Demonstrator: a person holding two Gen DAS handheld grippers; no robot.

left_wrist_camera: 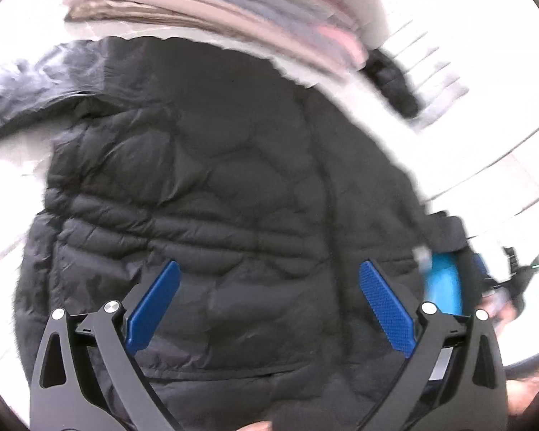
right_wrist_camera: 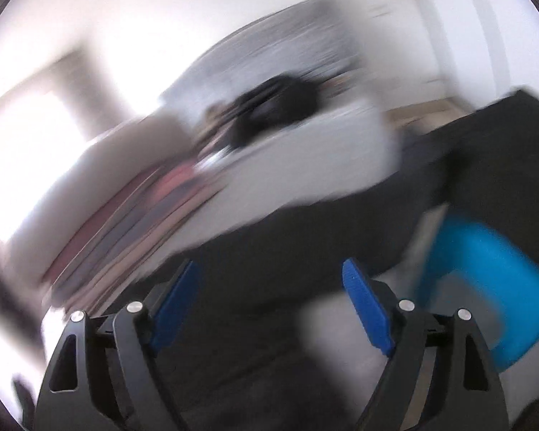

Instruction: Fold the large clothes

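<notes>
Fingers (left_wrist_camera: 386,305) of left gripper (left_wrist_camera: 269,276) spread wide, empty, over black quilted jacket (left_wrist_camera: 215,179); right gripper (right_wrist_camera: 271,276) likewise wide, empty, blurred.

My left view was bright and blown out on the white surface (left_wrist_camera: 485,179), with mild blur toward the edges. My right view was heavily smeared; glare washed its left side.

black linkage arms, silver screws, blue ribbed fingers (left_wrist_camera: 386,309).
</notes>
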